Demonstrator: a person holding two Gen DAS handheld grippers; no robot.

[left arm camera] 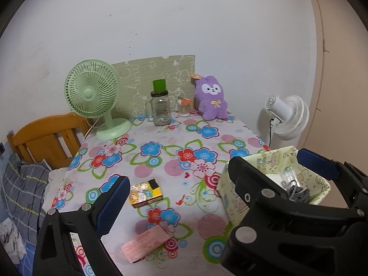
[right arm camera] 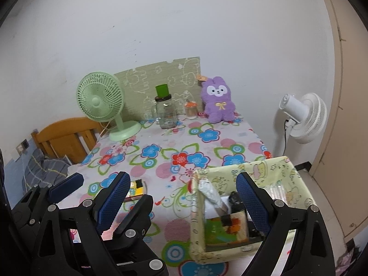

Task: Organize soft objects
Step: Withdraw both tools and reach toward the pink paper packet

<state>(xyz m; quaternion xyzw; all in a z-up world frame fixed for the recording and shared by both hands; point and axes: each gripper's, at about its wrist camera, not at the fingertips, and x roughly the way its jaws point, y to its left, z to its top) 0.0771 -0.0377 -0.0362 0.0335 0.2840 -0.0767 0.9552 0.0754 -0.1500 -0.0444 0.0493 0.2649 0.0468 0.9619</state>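
Against the wall, right of the jar (left arm camera: 161, 110), the plush (left arm camera: 211, 99) stands upright, well beyond both tools. Right tool (right arm camera: 186, 203), wide open over the box (right arm camera: 296, 179), seems nearer; left tool (left arm camera: 214, 177) gapes empty. Box contents are partly hidden.

Soft, even room light, no hard shadows or glare. Both pics bend a lot at edges w/ dark round corners. Slightly fuzzy all over; close things look blurry.
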